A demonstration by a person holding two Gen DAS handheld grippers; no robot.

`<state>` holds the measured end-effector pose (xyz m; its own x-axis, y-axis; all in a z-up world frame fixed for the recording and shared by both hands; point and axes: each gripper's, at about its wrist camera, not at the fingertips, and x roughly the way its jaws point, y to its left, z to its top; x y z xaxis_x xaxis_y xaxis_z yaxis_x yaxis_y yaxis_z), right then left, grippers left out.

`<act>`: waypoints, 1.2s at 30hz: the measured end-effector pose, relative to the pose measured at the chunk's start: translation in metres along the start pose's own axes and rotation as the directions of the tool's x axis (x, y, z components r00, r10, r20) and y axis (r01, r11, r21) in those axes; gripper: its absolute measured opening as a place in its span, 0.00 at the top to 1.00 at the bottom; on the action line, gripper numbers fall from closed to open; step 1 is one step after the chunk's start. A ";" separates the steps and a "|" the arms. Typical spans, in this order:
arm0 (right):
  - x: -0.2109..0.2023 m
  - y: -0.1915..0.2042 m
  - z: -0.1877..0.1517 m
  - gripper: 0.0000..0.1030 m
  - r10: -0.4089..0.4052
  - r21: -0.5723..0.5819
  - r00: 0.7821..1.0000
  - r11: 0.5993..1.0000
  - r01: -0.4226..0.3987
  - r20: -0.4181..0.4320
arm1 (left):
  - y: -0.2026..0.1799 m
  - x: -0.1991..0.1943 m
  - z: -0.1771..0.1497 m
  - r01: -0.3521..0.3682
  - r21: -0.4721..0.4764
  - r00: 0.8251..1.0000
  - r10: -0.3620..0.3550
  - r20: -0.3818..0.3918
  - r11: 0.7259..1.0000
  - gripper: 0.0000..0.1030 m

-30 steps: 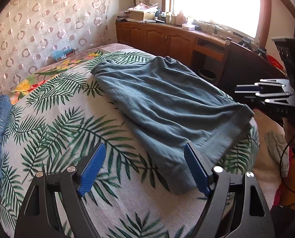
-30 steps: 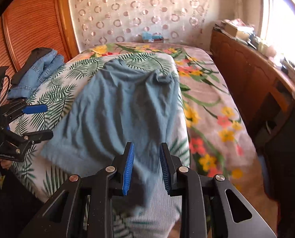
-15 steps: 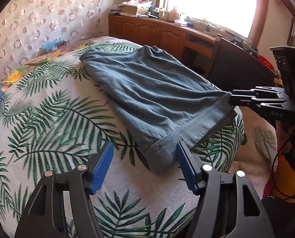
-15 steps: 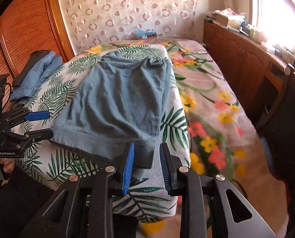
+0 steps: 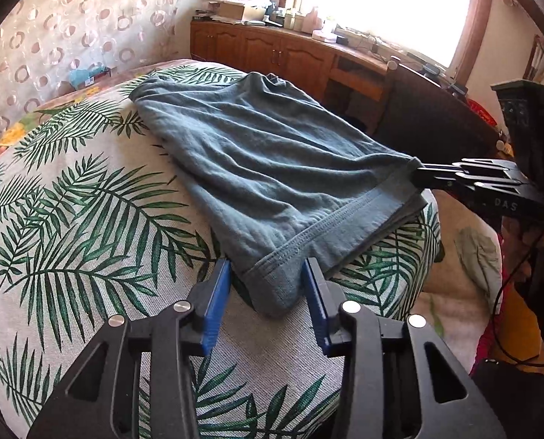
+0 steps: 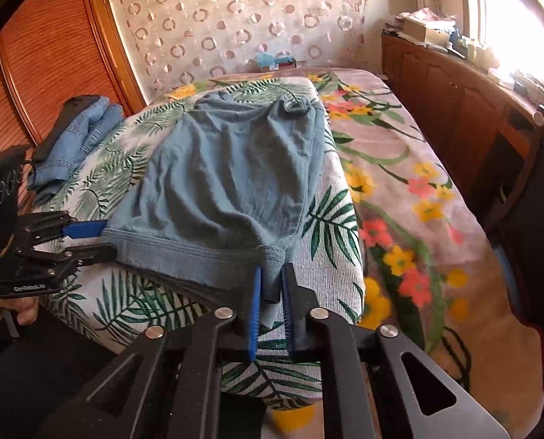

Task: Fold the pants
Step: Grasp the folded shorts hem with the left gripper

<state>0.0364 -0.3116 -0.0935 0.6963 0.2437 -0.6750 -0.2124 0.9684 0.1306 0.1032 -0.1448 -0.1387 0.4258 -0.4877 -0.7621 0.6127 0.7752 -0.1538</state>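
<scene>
Blue-grey pants (image 5: 257,168) lie flat on the bed (image 5: 71,219), hem edge at the near side of the leaf-print cover. Left gripper (image 5: 266,285) straddles one hem corner, jaws half open and just been closing; pads seem not yet pressing, though cloth hides the contact. Right gripper (image 6: 271,289) has just been closing and pinches the other hem corner, nearly shut on it. Far waistband end is bunched, hard to read. Denim pile (image 6: 78,139) sits at the bed's far left, partly cut off.
</scene>
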 end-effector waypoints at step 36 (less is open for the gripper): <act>-0.010 0.021 -0.006 0.75 -0.052 -0.018 0.999 0.998 0.052 -0.008 | 0.022 -0.030 0.000 -0.063 -0.047 0.996 0.066 0.056 0.997 0.51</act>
<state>0.0209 -0.2938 -0.0884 0.7009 0.1926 -0.6867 -0.1882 0.9787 0.0824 0.1041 -0.1132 -0.1189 0.5014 -0.4574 -0.7344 0.5524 0.8226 -0.1351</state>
